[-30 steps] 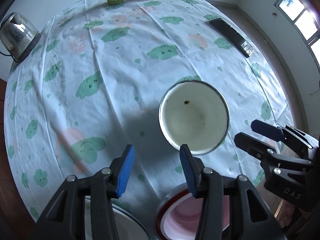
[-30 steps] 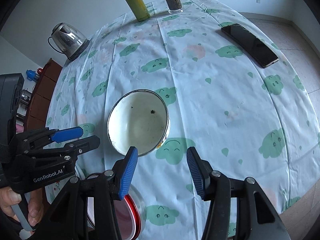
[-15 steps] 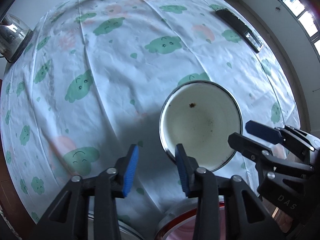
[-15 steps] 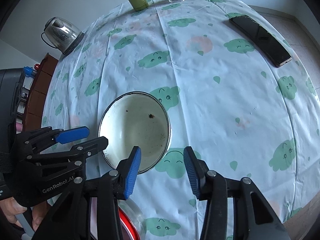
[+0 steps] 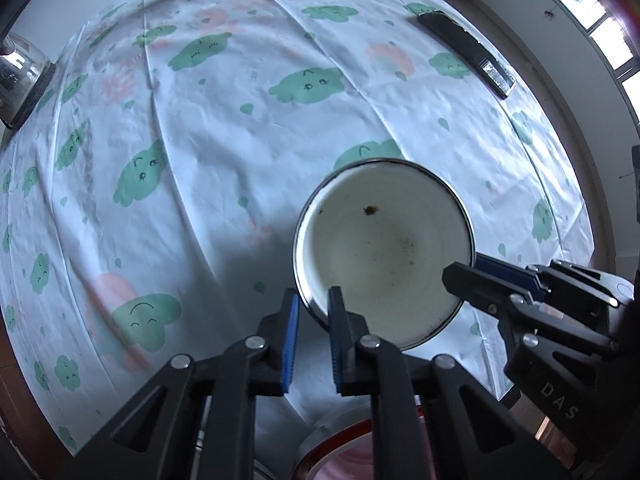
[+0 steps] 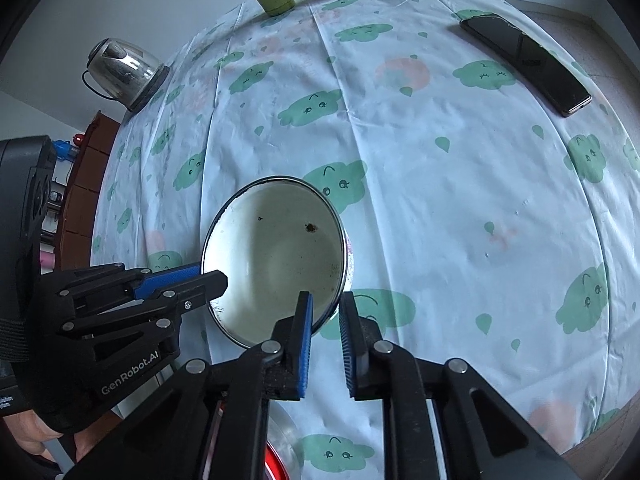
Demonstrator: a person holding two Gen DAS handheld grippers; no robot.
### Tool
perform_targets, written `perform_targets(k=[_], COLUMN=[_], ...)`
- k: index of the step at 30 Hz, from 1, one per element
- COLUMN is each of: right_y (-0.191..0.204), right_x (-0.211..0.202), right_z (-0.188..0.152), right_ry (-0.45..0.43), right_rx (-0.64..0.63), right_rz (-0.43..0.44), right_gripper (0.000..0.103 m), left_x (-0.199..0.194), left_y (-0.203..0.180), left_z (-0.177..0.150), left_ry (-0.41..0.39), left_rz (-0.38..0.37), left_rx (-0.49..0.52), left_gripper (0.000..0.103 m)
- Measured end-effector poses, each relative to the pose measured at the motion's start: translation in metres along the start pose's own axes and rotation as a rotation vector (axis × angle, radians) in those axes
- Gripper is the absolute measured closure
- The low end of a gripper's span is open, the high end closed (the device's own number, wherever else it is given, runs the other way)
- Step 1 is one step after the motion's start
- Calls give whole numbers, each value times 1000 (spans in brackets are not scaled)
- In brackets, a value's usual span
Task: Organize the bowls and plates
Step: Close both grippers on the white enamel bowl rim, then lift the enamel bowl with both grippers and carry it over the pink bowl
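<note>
Claws grip one white bowl (image 5: 384, 256) from two sides: the left claw (image 5: 311, 304) is clamped on its near-left rim, the right claw (image 6: 325, 312) on its near-right rim, each with one pad inside and one outside. The bowl sits on the cloud-print cloth toward the near edge of the worktop (image 6: 460, 200). A red-rimmed dish (image 5: 340, 456) lies just nearer.

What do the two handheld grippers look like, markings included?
Both are black plastic scissor-linkage frames with silver rivets and ribbed blue pads. The left gripper reads "GenRobot.AI" in white; a black glove or strap sits behind it. The right gripper shows "DAS".
</note>
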State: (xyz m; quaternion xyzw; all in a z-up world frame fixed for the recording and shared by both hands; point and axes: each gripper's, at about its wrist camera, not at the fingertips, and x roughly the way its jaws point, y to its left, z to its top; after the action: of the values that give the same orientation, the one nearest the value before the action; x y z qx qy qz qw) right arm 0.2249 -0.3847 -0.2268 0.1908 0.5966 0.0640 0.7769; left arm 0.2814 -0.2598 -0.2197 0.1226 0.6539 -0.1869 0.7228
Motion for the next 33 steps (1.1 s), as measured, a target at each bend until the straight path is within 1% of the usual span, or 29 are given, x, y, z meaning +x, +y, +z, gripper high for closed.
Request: perform_targets(k=[17,24,33], right_y=[8,10,23], right_x=[-25,-36,-66], right_z=[-2,-8,-18], right_ry=[-37,-55,-103], right_rx=[-32,-35,-62], right_rz=[-11,-10,-4], right_gripper=[88,88,88], left_x=[-21,-37,-62], left_y=[-4,-10,-10], left_z=[-9,-15,-25], left_ry=[-38,-62,-90], left_rz=[10,14,5], left_rx=[-2,4,-8], left_gripper=[91,91,92])
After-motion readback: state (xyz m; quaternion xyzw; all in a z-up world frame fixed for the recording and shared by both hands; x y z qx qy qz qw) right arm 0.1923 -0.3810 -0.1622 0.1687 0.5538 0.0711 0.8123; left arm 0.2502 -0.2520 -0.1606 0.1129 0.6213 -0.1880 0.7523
